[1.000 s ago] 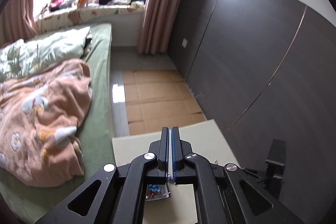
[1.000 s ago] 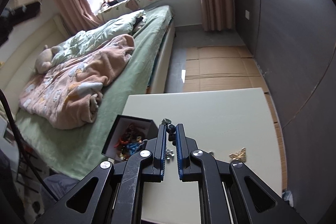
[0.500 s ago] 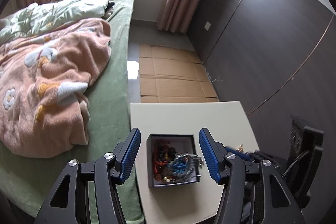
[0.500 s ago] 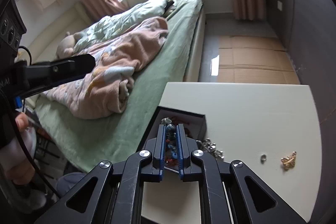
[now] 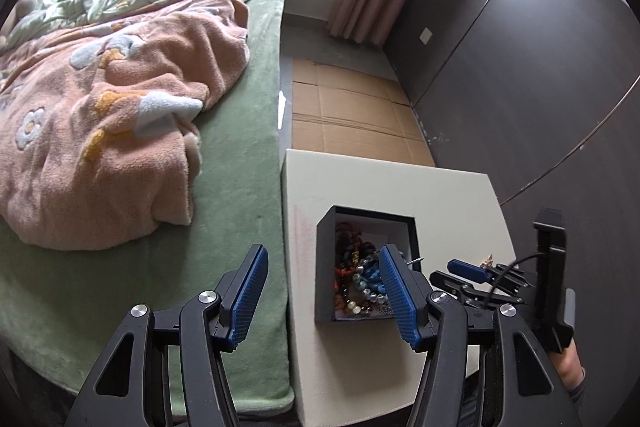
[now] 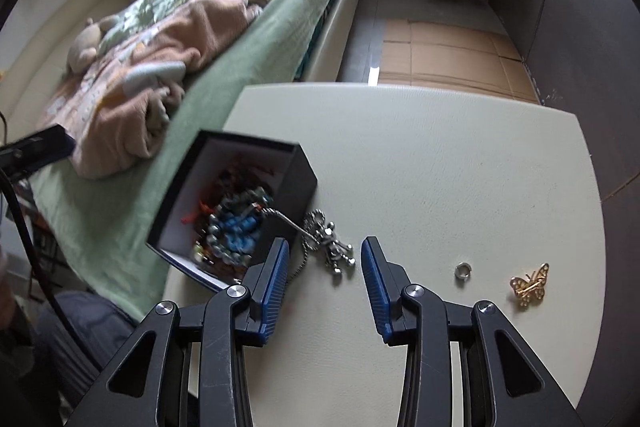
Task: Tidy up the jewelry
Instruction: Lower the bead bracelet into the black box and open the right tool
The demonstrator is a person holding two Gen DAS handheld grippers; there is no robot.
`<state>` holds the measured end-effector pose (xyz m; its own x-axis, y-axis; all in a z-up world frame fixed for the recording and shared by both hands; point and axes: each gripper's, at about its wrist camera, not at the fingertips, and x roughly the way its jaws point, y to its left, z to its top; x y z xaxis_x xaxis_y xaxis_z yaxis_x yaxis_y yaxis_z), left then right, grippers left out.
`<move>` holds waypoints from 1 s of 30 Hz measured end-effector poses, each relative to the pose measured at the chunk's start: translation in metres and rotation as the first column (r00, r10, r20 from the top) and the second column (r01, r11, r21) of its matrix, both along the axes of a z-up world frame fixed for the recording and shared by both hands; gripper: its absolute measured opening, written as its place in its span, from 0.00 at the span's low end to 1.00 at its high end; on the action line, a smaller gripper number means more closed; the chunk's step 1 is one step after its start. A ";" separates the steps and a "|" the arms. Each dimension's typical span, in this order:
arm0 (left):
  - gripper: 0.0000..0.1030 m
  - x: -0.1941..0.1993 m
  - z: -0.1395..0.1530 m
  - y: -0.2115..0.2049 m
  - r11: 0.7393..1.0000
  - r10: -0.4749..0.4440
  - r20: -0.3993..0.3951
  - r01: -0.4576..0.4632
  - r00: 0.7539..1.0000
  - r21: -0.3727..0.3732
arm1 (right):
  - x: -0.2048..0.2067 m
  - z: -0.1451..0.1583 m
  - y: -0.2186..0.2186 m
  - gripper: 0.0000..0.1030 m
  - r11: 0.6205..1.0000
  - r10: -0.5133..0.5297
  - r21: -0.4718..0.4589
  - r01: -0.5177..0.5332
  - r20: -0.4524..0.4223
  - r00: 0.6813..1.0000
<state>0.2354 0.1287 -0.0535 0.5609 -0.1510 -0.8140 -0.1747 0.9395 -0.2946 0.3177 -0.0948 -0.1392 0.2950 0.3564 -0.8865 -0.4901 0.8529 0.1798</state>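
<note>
A square black cardboard box with a white lining (image 6: 236, 203) stands at the left edge of the cream-topped table (image 6: 440, 155), close to the near left corner and just beside the green bedspread (image 5: 236, 167). The box is open at the top and heaped with beaded jewelry: blue and pale beads (image 6: 234, 227) toward its near side, red and orange strands (image 5: 346, 251) further in.

A silver ball chain with small metal charms (image 6: 326, 243) trails over the right wall of the box and lies on the table just beside it. Further along the near edge, toward the right, sit a small silver ring (image 6: 463, 271) and, near it, a gold butterfly brooch (image 6: 530, 285); the two are apart from each other and from the chain.

The right gripper (image 6: 324, 277) hangs above the table with its blue-padded jaws spread wide, holding nothing; the charms of the chain lie in line with the gap between them. The left gripper (image 5: 320, 295) is also spread wide and empty, above the left edge of the table, its right pad (image 5: 396, 297) in front of the near right corner of the box and its left pad over the bedspread. A pink fleece blanket with a flower pattern (image 5: 100, 115) lies crumpled on the bed.
</note>
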 end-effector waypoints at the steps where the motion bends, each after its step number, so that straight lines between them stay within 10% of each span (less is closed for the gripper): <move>1: 0.57 -0.002 0.002 0.000 1.000 0.005 -0.003 -0.005 1.000 0.008 | 0.001 -0.005 0.002 0.37 1.000 0.011 -0.005 -0.011 -0.009 1.000; 13: 0.58 -0.024 0.032 0.000 0.997 0.062 0.024 -0.064 0.998 0.047 | 0.020 -0.050 0.026 0.34 0.983 0.154 -0.094 -0.159 -0.052 0.987; 19: 0.58 -0.020 0.015 -0.001 0.998 0.058 0.022 -0.058 0.998 0.005 | 0.020 -0.048 0.025 0.16 0.976 0.168 -0.136 -0.172 -0.038 0.985; 30: 0.58 -0.012 -0.003 0.009 0.997 0.054 0.078 -0.050 0.996 -0.058 | -0.004 0.036 0.014 0.14 0.984 0.122 -0.141 -0.108 0.099 0.988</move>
